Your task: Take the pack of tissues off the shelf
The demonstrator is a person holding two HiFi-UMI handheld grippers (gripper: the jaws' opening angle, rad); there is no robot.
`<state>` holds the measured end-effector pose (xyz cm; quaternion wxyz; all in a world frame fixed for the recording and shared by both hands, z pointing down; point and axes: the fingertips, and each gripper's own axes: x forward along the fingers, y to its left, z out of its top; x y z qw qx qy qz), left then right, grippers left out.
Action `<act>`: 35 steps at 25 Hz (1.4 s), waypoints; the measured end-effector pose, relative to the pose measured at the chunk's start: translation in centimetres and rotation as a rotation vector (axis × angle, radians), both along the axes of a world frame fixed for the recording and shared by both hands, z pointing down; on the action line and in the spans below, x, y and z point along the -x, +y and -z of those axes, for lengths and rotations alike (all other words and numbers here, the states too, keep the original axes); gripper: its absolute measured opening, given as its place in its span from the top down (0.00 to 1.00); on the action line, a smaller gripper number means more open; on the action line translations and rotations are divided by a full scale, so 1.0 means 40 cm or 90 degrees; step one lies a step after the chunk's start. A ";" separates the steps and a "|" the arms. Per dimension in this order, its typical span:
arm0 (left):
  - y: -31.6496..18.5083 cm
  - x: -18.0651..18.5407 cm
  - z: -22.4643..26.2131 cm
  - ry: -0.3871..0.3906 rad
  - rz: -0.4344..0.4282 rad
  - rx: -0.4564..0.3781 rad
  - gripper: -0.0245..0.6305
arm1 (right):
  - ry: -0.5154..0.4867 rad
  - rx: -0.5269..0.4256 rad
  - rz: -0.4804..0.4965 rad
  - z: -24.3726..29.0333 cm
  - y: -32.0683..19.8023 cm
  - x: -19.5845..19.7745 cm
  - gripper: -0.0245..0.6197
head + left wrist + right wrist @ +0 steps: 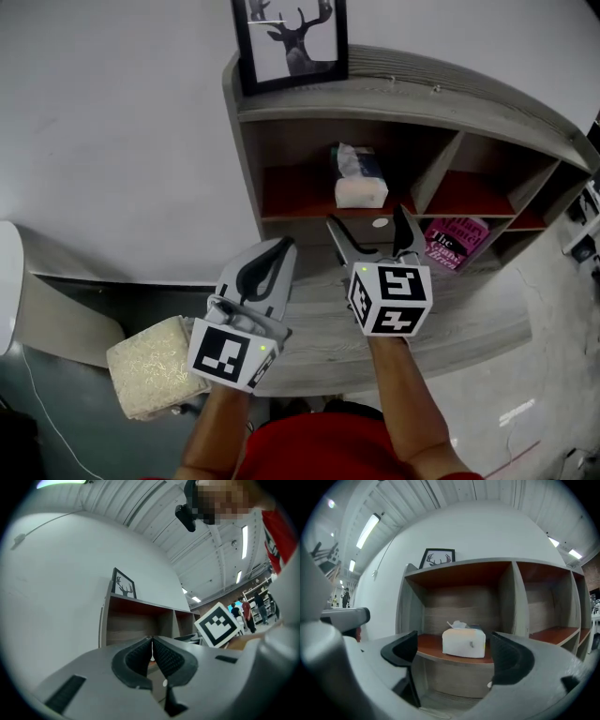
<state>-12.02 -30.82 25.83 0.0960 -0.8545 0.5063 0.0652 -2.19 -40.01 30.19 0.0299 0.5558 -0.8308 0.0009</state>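
Observation:
The pack of tissues (361, 178) (463, 641) is white with a dark top and a tissue sticking up. It stands on the red board of the shelf's (281, 202) left compartment. My right gripper (373, 230) (457, 656) is open, its jaws spread wide, pointing at the pack from in front and a little below, well short of it. Nothing is between its jaws. My left gripper (272, 258) (152, 656) is shut, pads together and empty, held to the left of the right one.
A framed deer picture (292, 39) stands on the shelf top. A pink book (457, 242) leans in a lower right compartment. A pale woven block (155, 366) sits low at the left. White wall (112, 122) lies left of the shelf.

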 end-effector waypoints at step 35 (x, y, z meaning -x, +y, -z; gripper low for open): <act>-0.096 0.004 -0.033 0.008 0.002 0.017 0.95 | 0.064 0.003 -0.023 -0.016 -0.105 0.011 0.32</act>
